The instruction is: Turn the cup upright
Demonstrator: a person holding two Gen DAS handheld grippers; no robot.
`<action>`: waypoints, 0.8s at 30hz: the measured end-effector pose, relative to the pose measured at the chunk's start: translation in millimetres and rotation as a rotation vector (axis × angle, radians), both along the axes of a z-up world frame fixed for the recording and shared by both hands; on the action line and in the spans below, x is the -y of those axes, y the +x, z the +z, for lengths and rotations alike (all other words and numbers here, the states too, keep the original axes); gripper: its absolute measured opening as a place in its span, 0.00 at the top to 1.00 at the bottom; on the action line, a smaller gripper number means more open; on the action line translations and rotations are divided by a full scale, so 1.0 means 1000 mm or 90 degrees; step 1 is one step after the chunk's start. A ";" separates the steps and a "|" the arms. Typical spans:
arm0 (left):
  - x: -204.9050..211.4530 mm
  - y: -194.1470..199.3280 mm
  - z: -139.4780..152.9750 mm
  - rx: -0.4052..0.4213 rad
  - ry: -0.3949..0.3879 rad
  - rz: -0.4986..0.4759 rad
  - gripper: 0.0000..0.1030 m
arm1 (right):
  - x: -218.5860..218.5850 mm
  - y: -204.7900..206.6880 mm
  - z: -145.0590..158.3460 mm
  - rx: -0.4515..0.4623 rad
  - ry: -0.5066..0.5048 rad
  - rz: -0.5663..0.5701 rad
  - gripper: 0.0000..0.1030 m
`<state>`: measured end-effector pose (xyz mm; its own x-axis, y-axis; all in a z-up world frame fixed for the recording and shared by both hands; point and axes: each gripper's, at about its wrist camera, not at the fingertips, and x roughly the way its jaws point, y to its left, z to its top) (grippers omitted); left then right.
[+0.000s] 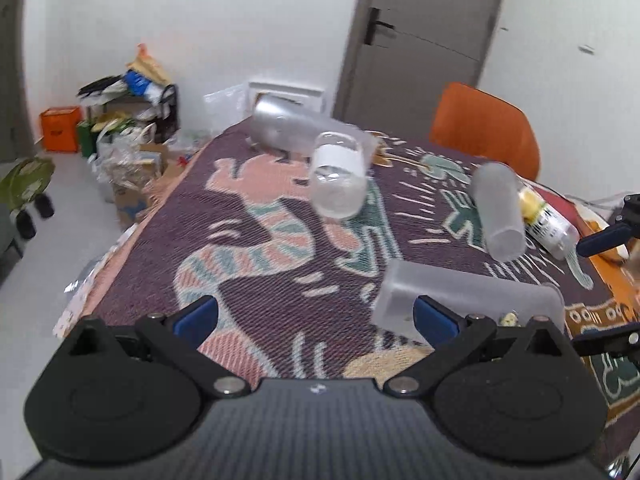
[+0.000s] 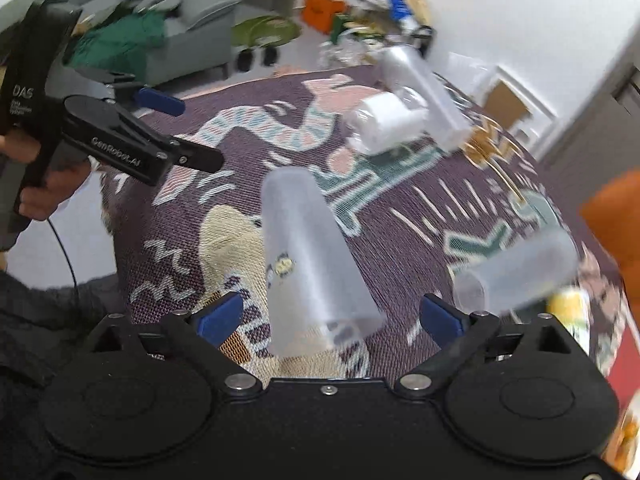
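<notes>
A frosted plastic cup with a small bee print (image 2: 308, 264) lies on its side on the patterned tablecloth, lengthwise between my right gripper's (image 2: 332, 320) open blue fingers. In the left wrist view the same cup (image 1: 468, 296) lies just ahead of my left gripper (image 1: 316, 316), by its right finger. The left gripper is open and empty; it also shows in the right wrist view (image 2: 180, 132), hovering left of the cup. A second frosted cup (image 2: 520, 276) (image 1: 498, 208) lies on its side to the right. A clear cup with a white label (image 1: 340, 176) (image 2: 384, 120) lies farther back.
A silver cylinder (image 1: 280, 124) lies at the table's far end. A yellow-labelled bottle (image 1: 548, 220) lies near the right edge. An orange chair (image 1: 484, 128) stands behind the table. Clutter (image 1: 128, 128) is piled on the floor to the left. The table (image 1: 132, 236) drops off on its left.
</notes>
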<state>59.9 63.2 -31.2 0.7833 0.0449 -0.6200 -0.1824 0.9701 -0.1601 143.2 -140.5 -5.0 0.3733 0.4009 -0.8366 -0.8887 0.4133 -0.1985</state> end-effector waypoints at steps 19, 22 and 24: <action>0.052 0.044 0.024 0.036 0.190 -0.241 0.00 | 0.097 -0.029 -0.023 0.025 0.249 -0.443 0.05; 0.063 0.050 0.025 0.037 0.212 -0.278 0.00 | 0.105 -0.034 -0.028 0.020 0.262 -0.472 0.05; 0.071 0.052 0.026 0.042 0.231 -0.309 0.00 | 0.108 -0.038 -0.032 0.017 0.271 -0.486 0.05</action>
